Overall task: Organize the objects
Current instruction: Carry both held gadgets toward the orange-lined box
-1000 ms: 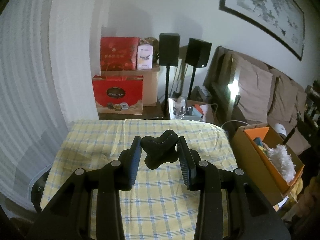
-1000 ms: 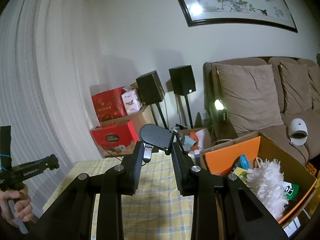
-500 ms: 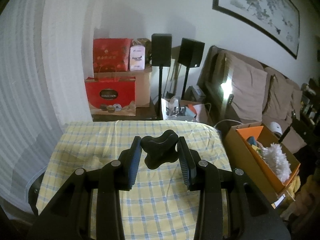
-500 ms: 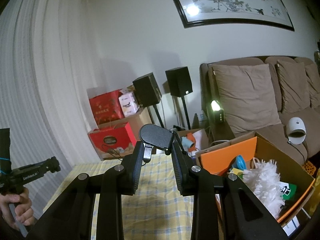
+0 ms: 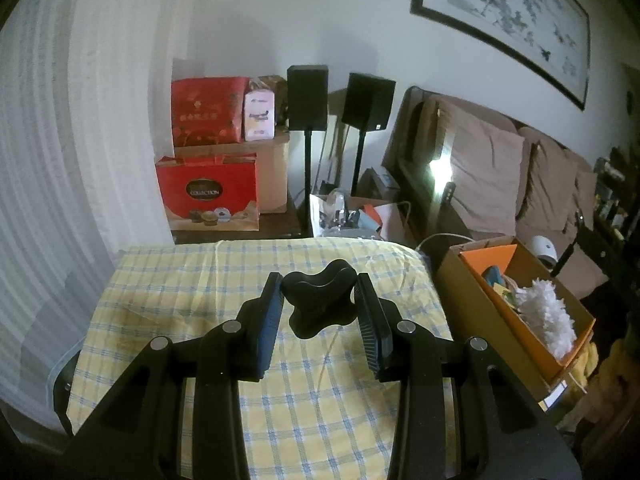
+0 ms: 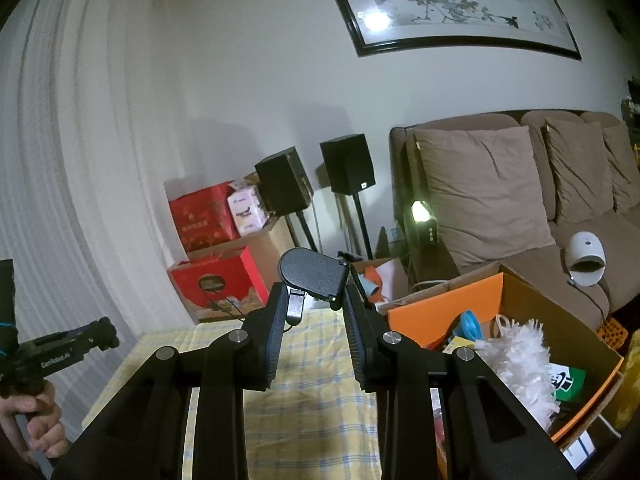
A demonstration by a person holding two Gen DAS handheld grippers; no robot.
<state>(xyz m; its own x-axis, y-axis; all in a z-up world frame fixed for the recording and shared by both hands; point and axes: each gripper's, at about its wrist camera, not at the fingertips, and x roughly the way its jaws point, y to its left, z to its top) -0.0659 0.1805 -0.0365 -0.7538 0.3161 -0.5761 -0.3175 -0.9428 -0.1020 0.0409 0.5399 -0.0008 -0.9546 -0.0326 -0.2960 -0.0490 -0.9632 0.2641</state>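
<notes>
My left gripper (image 5: 318,294) is shut on a black lobed knob (image 5: 320,305) and holds it above the table with the yellow checked cloth (image 5: 192,288). My right gripper (image 6: 314,300) is shut on a flat black device with a rounded end (image 6: 312,273); a small metal clip (image 6: 295,305) hangs under it. The right gripper is held high over the table's right side, near the open cardboard box (image 6: 532,300). The left gripper's handle and the hand holding it (image 6: 36,364) show at the left edge of the right wrist view.
The open box (image 5: 520,320) stands right of the table and holds a white fluffy duster (image 6: 516,356), a blue item and a green card. Behind are red gift boxes (image 5: 206,196), two black speakers on stands (image 5: 308,98), a brown sofa (image 6: 520,184) and a white curtain.
Both cameras have drawn back and up a little, so the room and table look smaller. Both grippers keep their holds unchanged.
</notes>
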